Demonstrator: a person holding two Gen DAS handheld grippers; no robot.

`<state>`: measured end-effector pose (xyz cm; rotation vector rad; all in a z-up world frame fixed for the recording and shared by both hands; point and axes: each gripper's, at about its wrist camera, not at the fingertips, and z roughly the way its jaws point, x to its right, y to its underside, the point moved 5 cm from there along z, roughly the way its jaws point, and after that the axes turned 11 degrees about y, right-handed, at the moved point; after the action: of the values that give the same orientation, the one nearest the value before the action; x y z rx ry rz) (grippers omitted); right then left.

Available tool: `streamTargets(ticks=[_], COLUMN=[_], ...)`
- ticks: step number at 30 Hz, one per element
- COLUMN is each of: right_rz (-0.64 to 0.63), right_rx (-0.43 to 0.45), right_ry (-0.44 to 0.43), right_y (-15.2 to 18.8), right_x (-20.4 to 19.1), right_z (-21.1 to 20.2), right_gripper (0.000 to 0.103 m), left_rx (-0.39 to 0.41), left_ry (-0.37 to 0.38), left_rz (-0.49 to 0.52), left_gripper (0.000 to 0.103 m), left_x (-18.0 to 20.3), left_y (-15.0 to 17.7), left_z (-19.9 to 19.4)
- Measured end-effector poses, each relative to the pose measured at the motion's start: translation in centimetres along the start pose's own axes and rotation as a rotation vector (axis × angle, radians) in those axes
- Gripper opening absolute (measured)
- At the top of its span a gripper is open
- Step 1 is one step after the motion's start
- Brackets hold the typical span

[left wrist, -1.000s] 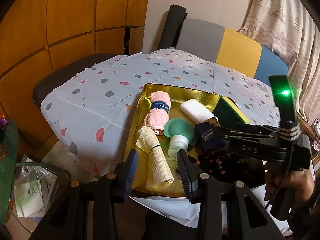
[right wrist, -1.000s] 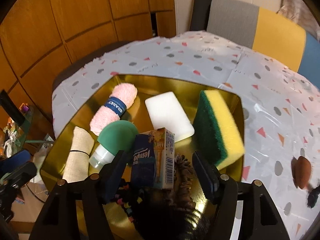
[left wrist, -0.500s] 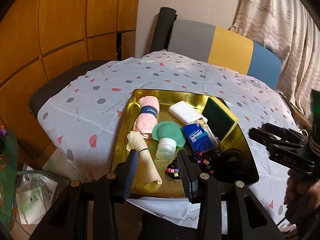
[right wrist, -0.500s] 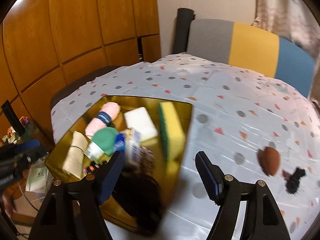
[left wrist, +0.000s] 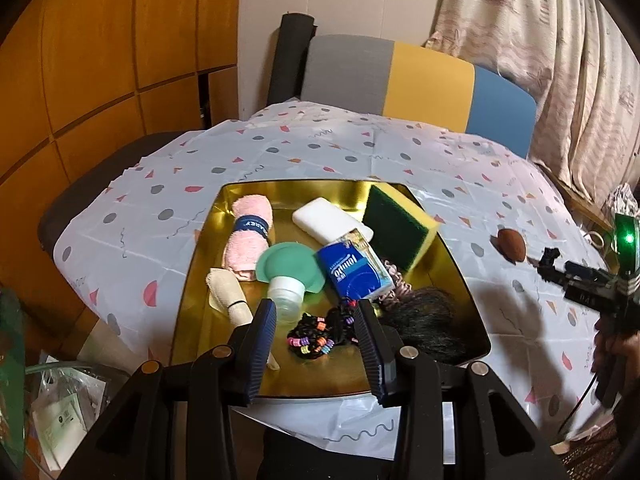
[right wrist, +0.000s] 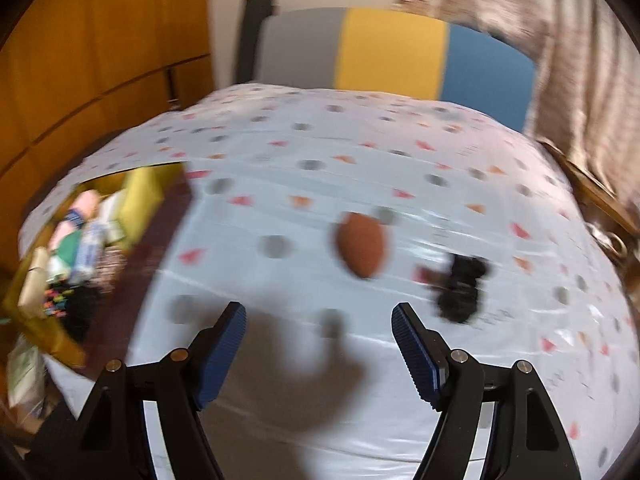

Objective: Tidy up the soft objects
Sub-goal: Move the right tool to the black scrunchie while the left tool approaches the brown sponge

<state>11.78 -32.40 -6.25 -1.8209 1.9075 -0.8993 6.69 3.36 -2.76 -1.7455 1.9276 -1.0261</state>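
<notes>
A gold tray (left wrist: 280,196) holds a pink rolled towel (left wrist: 248,236), a white block (left wrist: 328,220), a green-and-yellow sponge (left wrist: 396,228), a blue tissue pack (left wrist: 354,268), a green bottle (left wrist: 286,276), a beige cloth roll (left wrist: 228,296) and beaded hair ties (left wrist: 316,336). My left gripper (left wrist: 315,308) hovers open over the tray's near end, empty. My right gripper (right wrist: 318,312) is open and empty above the tablecloth. Beyond it lie a brown egg-shaped sponge (right wrist: 362,244) and a small black item (right wrist: 460,288). The right wrist view is blurred.
A spotted tablecloth (left wrist: 320,152) covers the table. A grey, yellow and blue chair back (left wrist: 420,76) stands behind it, with a curtain (left wrist: 560,60) to the right and wooden panels (left wrist: 100,60) to the left. Bags and clutter (left wrist: 60,400) sit on the floor at the near left.
My right gripper has swung right, off the tray and over the bare tablecloth near the brown sponge. The tissue pack stays in the tray. My left gripper shifted slightly.
</notes>
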Motion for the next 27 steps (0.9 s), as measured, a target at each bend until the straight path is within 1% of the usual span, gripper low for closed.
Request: streamTargets(ticks=[4, 7, 10, 13, 15, 19, 21, 27], right_rz=[0.053, 0.096, 0.191, 0.292, 0.318, 0.367, 0.370, 0.377], right_rx=[-0.029, -0.046, -0.095, -0.106, -0.117, -0.141, -0.151, -0.150], right_ry=[0.069, 0.099, 0.137, 0.110, 0.126, 0.116, 0.129, 0.129], right_y=[1.1, 2.3, 3.3, 3.1, 3.3, 3.6, 3.6, 3.5], right_x=[4.5, 7.1, 9.8, 11.4, 12.0, 12.5, 12.6, 12.7], right_z=[1.5, 2.1, 3.3, 3.4, 3.6, 3.9, 4.0, 4.1], right_gripper=[0.076, 0.076, 0.076, 0.077, 0.079, 0.079, 0.079, 0.080], left_rx=[-0.019, -0.027, -0.031, -0.035, -0.038, -0.047, -0.055, -0.071], left_ry=[0.001, 0.005, 0.018, 0.040, 0.054, 0.081, 0.090, 0.122], left_rz=[0.013, 0.031, 0.060, 0.087, 0.112, 0.145, 0.161, 0.207], left_gripper=[0.041, 0.041, 0.041, 0.041, 0.041, 0.041, 0.041, 0.041], left_x=[0.6, 1.4, 2.6, 4.1, 5.2, 7.1, 7.9, 10.2], left_y=[0.2, 0.1, -0.3, -0.5, -0.6, -0.5, -0.4, -0.6], left_z=[0.6, 0.9, 1.1, 1.4, 1.7, 2.2, 2.4, 3.1])
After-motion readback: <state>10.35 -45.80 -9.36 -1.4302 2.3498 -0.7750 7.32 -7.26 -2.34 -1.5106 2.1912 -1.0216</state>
